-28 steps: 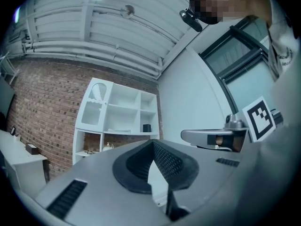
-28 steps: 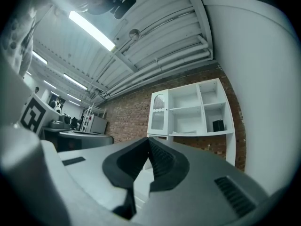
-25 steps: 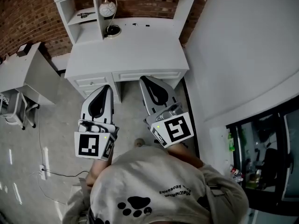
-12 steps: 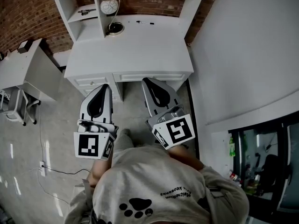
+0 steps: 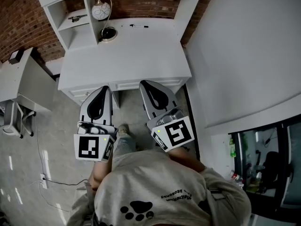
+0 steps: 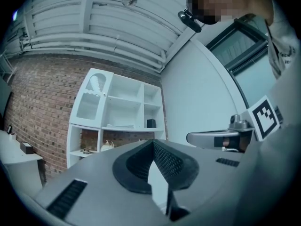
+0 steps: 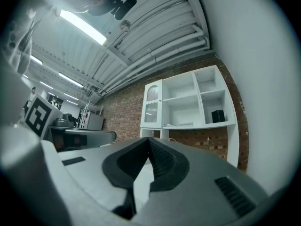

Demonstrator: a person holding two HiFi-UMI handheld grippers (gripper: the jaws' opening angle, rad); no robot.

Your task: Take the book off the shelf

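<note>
Since prior frame: person has stepped fwd; worktop (image 5: 136,51) near edge now sits just ahead of both jaw tips.

Step in hand: approach, no reach yet.

Left gripper (image 5: 106,89) and right gripper (image 5: 145,84): jaws closed, nothing between.

Location of book: prob. the flat pale item (image 7: 181,124) lying on the shelf (image 7: 202,125) above the worktop. Alt. is the dark box (image 7: 217,116) to its right; cannot tell.

Next move: raise grippers, open jaws, reach far across the worktop.

In the way: worktop depth. Lamp (image 5: 100,11) far left and pen (image 5: 138,26) far centre appear clear of the path.
</note>
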